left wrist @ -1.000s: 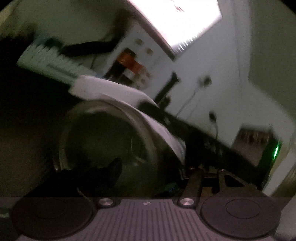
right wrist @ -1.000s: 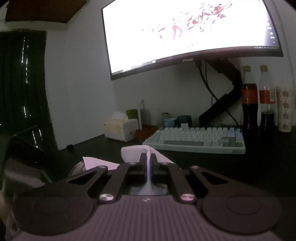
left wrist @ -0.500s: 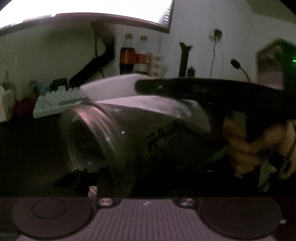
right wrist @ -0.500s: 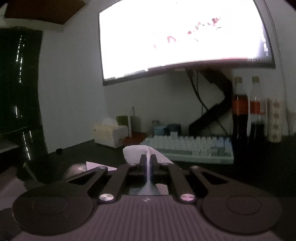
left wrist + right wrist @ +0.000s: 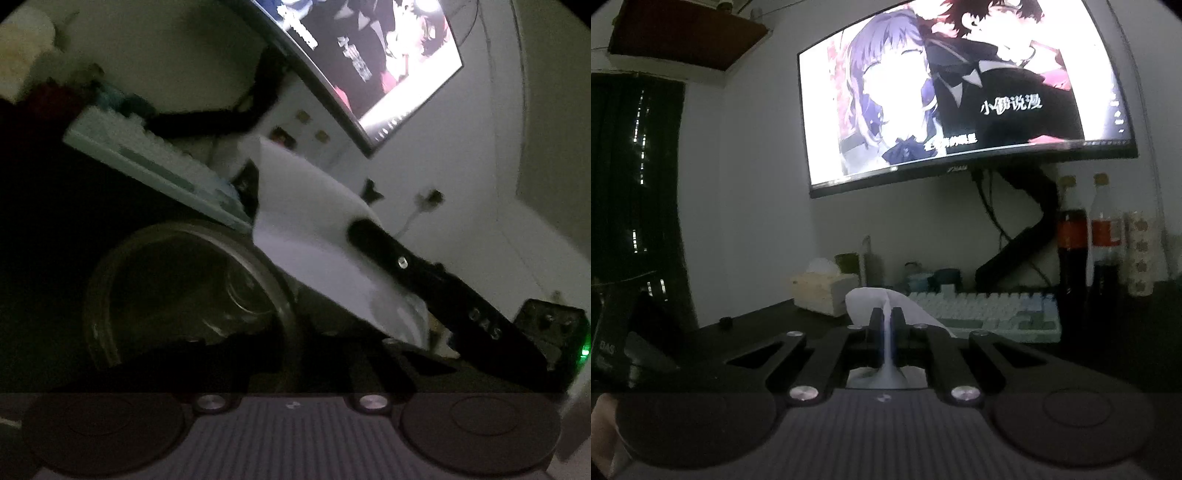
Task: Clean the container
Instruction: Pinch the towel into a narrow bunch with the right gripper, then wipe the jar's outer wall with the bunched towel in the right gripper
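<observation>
Rolled since half a second ago, the left wrist view now shows the room slanted, and the hand seen then at the right edge is gone from it. One glass jar (image 5: 192, 295) lies on its side right before the left claw (image 5: 291, 354), open mouth toward the camera. One white tissue (image 5: 314, 236) drapes over the jar's upper right wall, touching it. That tissue is pinched flat between the shut fingers of the right claw (image 5: 886, 317), seen from the side in the left view as a dark bar (image 5: 436, 280) reaching in from the right.

Two cola bottles (image 5: 1071, 243) stand at the right of the dark worktop (image 5: 1108, 343), beside a patterned cup stack (image 5: 1141, 254). One pale keyboard (image 5: 982, 310) lies under one large lit monitor (image 5: 953, 92) on a black arm. One tissue box (image 5: 823, 291) sits to the left. White walls close the dim room.

The left claw's jaws are opening; its fingers are lost in darkness against the jar, so whether they press it cannot be told.
</observation>
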Demonstrator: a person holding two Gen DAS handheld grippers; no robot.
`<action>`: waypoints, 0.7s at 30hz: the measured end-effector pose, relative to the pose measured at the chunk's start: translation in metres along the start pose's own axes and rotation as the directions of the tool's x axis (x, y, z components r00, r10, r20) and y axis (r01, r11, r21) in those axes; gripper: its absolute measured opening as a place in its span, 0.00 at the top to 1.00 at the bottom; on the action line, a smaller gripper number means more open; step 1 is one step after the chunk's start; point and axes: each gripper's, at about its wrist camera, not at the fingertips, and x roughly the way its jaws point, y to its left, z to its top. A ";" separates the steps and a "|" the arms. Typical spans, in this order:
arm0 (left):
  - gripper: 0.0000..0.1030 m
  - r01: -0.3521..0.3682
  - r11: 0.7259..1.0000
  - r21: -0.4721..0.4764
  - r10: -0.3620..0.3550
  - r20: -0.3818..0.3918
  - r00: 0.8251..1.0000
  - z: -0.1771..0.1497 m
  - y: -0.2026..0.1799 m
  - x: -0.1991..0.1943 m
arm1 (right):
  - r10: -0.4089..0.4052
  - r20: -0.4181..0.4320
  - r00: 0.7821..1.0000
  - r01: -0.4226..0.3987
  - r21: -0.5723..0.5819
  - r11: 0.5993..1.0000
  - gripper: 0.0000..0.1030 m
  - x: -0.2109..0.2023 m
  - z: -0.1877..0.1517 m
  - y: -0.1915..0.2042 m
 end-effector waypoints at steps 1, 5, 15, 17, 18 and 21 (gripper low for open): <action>0.60 -0.057 0.998 0.033 0.056 0.007 0.998 0.000 -0.005 0.004 | 0.003 -0.004 1.000 -0.003 0.004 1.000 0.95 0.001 -0.001 -0.001; 0.48 -0.126 0.986 0.110 0.129 -0.016 0.992 -0.004 -0.014 0.008 | -0.009 -0.019 1.000 0.009 0.012 1.000 0.95 0.007 -0.004 -0.004; 0.37 -0.183 0.890 0.417 0.263 -0.141 0.955 -0.019 -0.044 0.013 | 0.022 -0.063 0.998 -0.018 0.056 0.998 0.95 0.029 -0.019 -0.012; 0.45 -0.187 0.874 0.449 0.275 -0.141 0.951 -0.022 -0.046 0.011 | 0.018 -0.063 0.998 -0.014 0.061 0.998 0.95 0.032 -0.019 -0.013; 0.52 -0.192 0.868 0.457 0.282 -0.137 0.950 -0.022 -0.047 0.009 | 0.009 -0.062 0.998 -0.006 0.055 0.998 0.95 0.034 -0.019 -0.013; 0.70 -0.205 0.860 0.467 0.291 -0.120 0.949 -0.021 -0.047 0.005 | -0.025 -0.056 0.998 0.027 0.047 0.999 0.94 0.038 -0.020 -0.015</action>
